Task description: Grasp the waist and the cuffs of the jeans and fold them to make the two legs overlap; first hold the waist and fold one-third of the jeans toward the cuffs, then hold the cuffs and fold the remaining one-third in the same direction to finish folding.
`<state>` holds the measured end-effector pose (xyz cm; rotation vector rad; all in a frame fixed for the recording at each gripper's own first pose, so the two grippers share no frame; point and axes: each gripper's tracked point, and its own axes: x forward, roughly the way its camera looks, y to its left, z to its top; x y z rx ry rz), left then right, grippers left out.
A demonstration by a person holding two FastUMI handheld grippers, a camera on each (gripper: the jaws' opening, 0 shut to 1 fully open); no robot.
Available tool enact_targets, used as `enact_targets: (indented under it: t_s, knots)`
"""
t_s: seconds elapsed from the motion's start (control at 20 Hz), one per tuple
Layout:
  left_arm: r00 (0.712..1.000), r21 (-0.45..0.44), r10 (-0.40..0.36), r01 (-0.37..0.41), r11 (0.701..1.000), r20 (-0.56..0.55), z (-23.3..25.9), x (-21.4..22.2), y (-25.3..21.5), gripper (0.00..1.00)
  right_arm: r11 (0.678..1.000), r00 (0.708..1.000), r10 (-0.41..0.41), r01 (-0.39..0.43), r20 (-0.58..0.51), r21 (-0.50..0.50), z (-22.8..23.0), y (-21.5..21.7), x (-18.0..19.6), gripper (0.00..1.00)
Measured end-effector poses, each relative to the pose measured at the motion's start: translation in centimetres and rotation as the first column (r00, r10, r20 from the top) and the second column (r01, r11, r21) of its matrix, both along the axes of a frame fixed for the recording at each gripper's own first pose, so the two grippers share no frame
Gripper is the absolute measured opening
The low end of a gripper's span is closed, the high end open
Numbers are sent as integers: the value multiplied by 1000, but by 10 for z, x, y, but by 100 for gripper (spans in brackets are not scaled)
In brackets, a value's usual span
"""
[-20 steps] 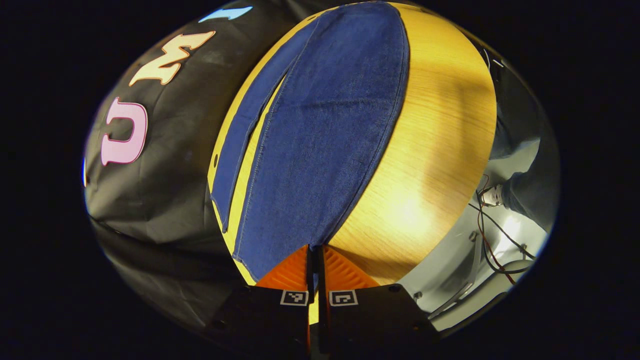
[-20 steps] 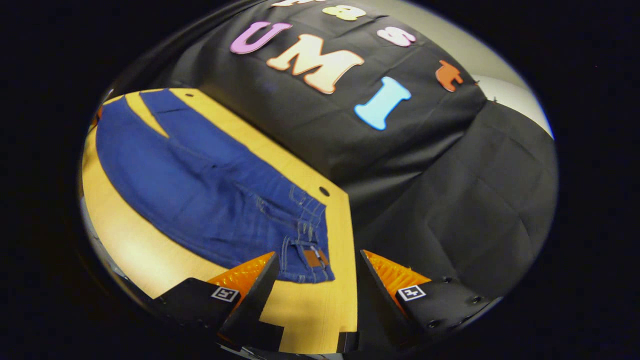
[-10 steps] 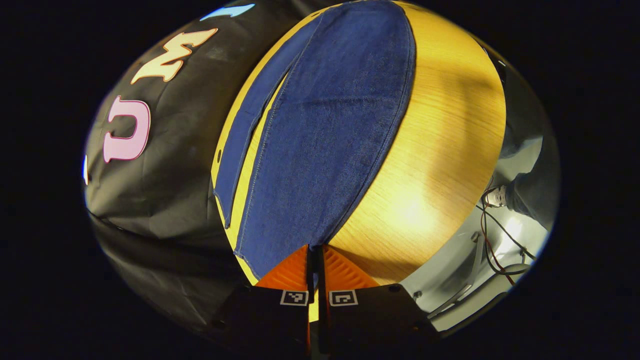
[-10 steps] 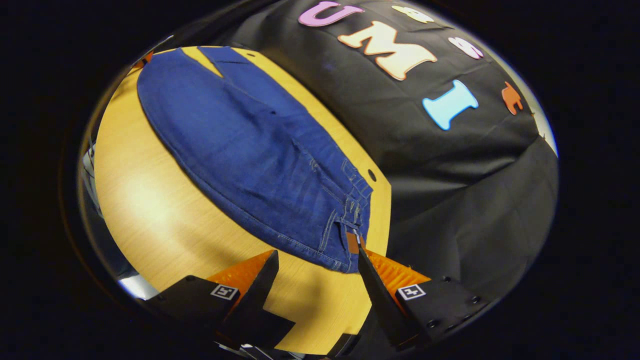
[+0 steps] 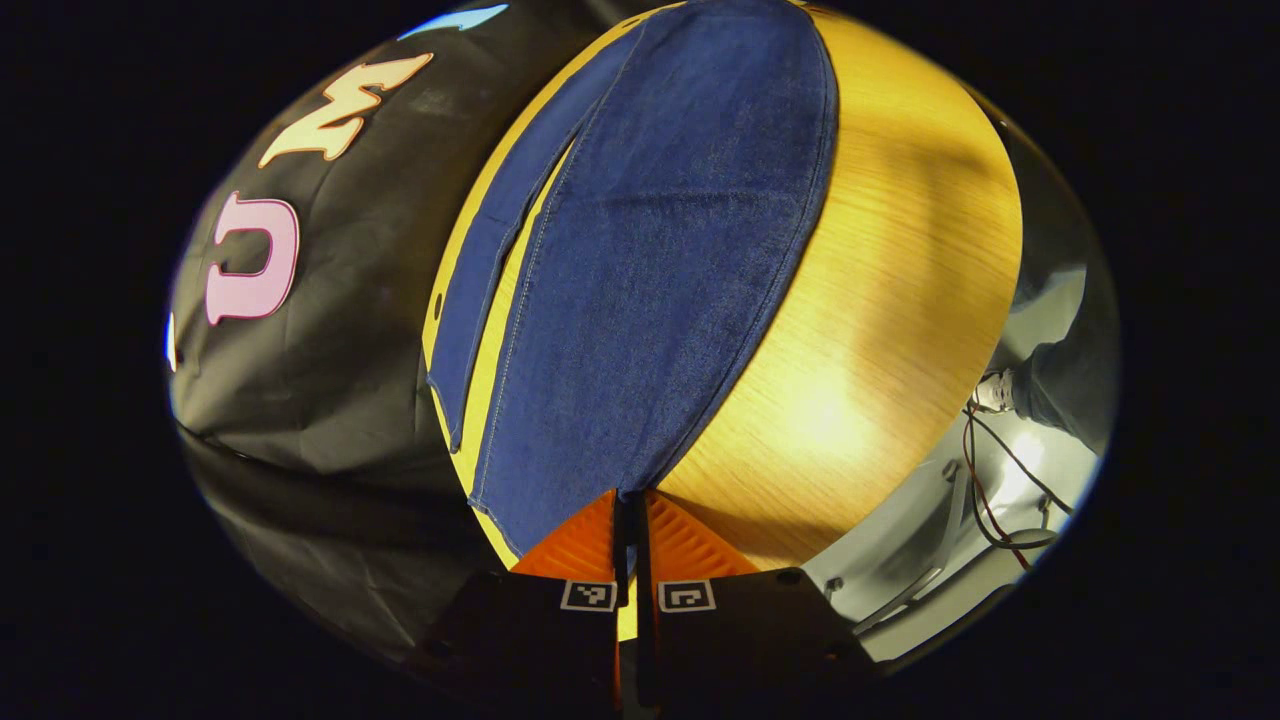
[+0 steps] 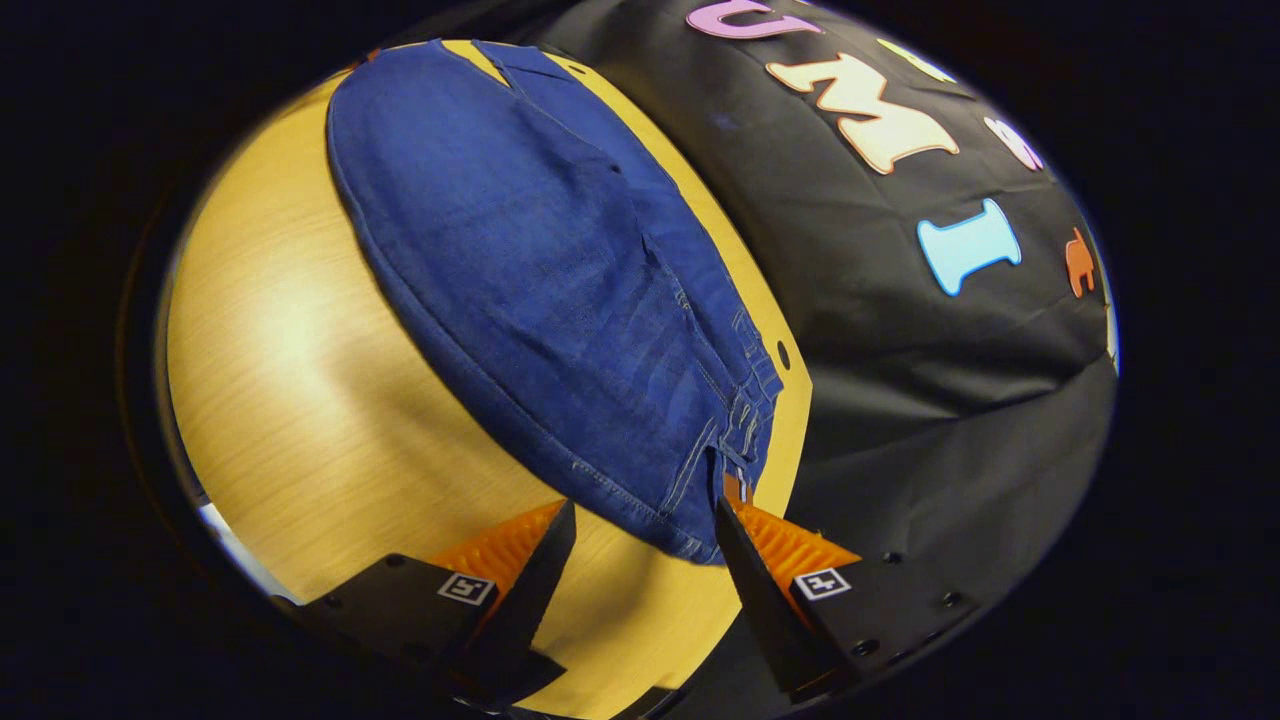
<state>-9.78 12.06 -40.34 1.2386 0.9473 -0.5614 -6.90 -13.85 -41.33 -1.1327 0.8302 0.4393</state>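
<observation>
The dark blue denim jeans (image 5: 650, 270) lie flat along the light wooden tabletop (image 5: 880, 300), their two legs side by side, the far leg near the table's edge by the black cloth wall (image 5: 330, 330). At the cuff corner nearest the camera, the left gripper (image 5: 630, 515) sits low against the table, fingers pinched together on the denim hem. At the waist end (image 6: 735, 440), the right gripper (image 6: 640, 525) tilts down over the table with its fingers spread wide (the waistband corner lies between them, ungripped). A person's leg (image 5: 1065, 385) stands beside the table.
</observation>
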Motion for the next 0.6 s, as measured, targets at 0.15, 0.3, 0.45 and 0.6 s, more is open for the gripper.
enact_targets:
  t_s: [0.15,0.3,0.45,0.6]
  knots:
    - [1000,0,2,-2,1000,-4,-1,0,0,1,1000,1000,14,-14,-6,-6,-5,5,9,78]
    - [1000,2,1,-1,1000,0,-1,1,0,1,998,997,68,-68,-34,-15,-16,14,7,63]
    - [1000,3,2,-2,1000,1,-1,1,0,1,989,990,134,-136,-51,-49,-20,19,-4,18]
    - [1000,-1,8,-8,1000,2,-1,1,1,1,996,996,83,-84,-31,-25,-23,15,7,12]
